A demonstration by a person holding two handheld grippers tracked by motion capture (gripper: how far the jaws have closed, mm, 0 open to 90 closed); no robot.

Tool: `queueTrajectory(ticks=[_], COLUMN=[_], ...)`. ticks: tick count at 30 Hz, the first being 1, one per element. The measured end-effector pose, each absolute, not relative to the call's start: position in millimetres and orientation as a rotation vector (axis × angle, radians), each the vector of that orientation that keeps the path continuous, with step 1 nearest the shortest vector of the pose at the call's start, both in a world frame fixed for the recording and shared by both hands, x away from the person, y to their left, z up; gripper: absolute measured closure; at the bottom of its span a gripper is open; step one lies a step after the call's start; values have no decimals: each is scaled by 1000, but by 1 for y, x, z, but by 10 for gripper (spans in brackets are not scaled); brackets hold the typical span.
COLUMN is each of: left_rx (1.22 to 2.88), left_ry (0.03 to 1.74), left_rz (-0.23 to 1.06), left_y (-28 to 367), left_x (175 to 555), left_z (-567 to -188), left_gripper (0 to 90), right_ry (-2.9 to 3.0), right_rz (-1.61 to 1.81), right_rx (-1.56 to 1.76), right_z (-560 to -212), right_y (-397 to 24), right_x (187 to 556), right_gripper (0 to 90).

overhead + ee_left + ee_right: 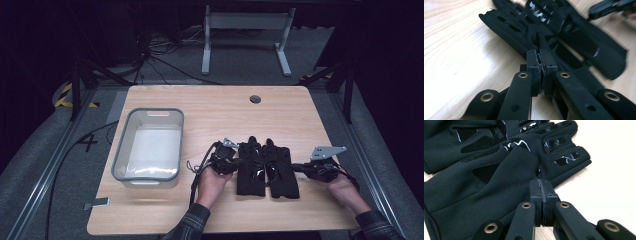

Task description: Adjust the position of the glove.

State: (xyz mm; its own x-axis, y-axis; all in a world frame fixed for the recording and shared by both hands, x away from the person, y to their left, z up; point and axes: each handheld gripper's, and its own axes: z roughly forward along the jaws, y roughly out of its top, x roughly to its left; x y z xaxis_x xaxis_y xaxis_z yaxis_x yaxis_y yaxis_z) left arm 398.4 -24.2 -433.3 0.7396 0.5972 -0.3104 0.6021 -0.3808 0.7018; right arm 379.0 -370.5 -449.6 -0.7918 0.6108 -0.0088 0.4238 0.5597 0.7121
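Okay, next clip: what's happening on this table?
A person holds a gripper in each hand over a pair of black gloves lying side by side on the wooden table. The left gripper has its jaws pinched shut on the thumb-side edge of the left glove; the right gripper is shut on the outer edge of the right glove. Both gloves lie flat. A clear plastic bin sits to the left.

Two black gloves side by side on table; grey bin at left.
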Motion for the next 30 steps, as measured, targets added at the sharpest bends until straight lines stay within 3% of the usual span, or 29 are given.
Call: queueTrajectory(ticks=[30], left_rx=[1983], left_ry=[746], left_rz=[-105], left_y=[-59], left_x=[405], left_z=[-399], left_gripper=[879], right_ry=[2575], right_rz=[1043], right_rx=[834], right_z=[-453], right_y=[-362], right_x=[382], right_gripper=[899])
